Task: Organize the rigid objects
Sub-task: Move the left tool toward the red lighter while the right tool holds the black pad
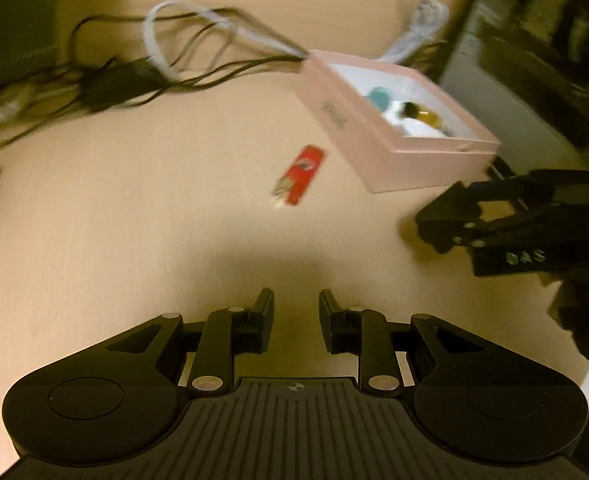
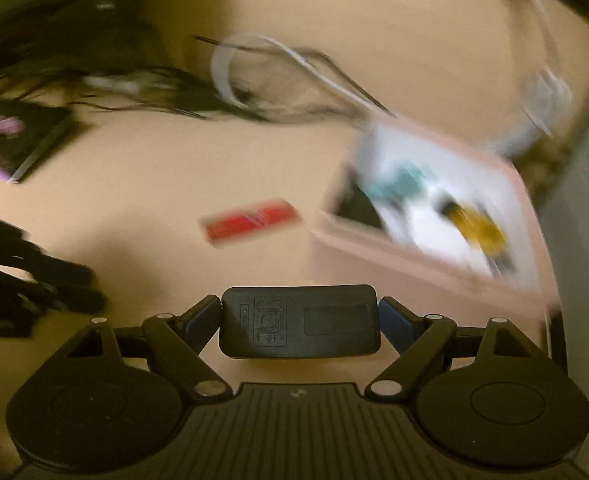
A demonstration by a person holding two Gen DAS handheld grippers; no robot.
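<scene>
A pink open box (image 1: pixel 378 148) lies on the wooden table and holds a teal item (image 1: pixel 379 96), a yellow bottle (image 1: pixel 422 114) and white items. A red lighter (image 1: pixel 300 174) lies on the table left of the box. My left gripper (image 1: pixel 296 316) is open and empty, above the table near the front. My right gripper (image 2: pixel 299 320) is shut on a black rectangular device (image 2: pixel 299 322), in front of the blurred box (image 2: pixel 426 272) and lighter (image 2: pixel 250 222). The right gripper also shows in the left wrist view (image 1: pixel 446 224).
A tangle of black and white cables (image 1: pixel 166 60) lies at the back of the table. A black card with a pink item (image 2: pixel 10 144) lies at the left. A grey cabinet (image 1: pixel 506 92) stands past the table's right edge.
</scene>
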